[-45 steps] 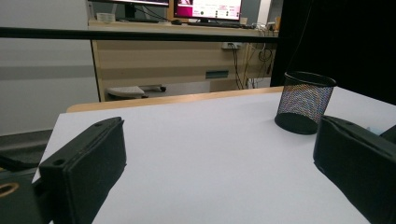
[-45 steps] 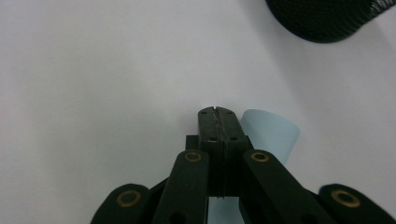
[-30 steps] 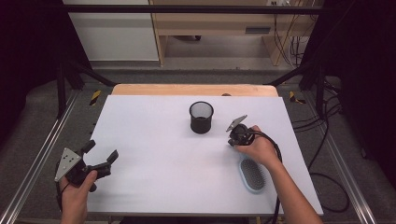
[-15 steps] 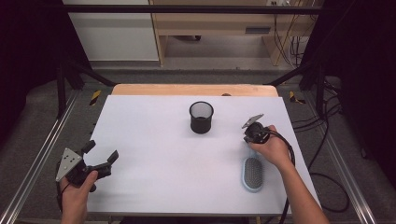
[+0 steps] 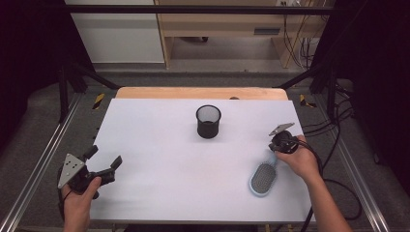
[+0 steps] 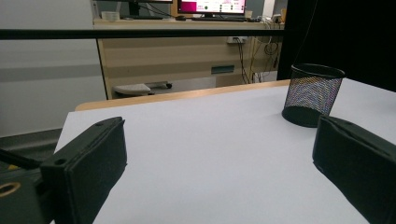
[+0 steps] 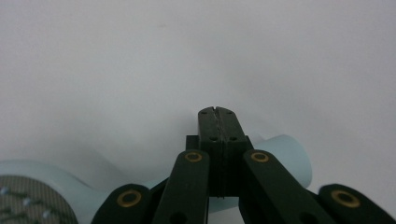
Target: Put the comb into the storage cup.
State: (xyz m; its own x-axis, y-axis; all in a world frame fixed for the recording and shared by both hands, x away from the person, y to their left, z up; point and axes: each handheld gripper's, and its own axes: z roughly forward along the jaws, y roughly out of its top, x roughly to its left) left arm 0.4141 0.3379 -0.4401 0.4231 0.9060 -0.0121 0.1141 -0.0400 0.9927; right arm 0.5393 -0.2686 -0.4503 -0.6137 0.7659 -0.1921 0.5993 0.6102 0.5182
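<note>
- High view: a pale blue hairbrush (image 5: 264, 178) lies at the near right of the white table (image 5: 159, 145). Its long axis runs from the bristle head, nearer the person, up and right to the handle end. The right gripper (image 5: 279, 143) sits right at that handle end, so the right hand is by far the nearer one. The left gripper (image 5: 104, 166) rests at the near left edge, well apart from the brush, with its jaws spread wide and nothing between them. A black mesh cup (image 5: 208, 121) stands upright toward the far middle, left of and beyond the right gripper.
- Left gripper view: both jaws stand far apart over bare table, and the mesh cup (image 6: 312, 95) is ahead and to the right.
- Right gripper view: the jaws are pressed together, and the hairbrush (image 7: 285, 156) handle passes beneath them. Whether they pinch it I cannot tell. The bristle head shows at lower left.
</note>
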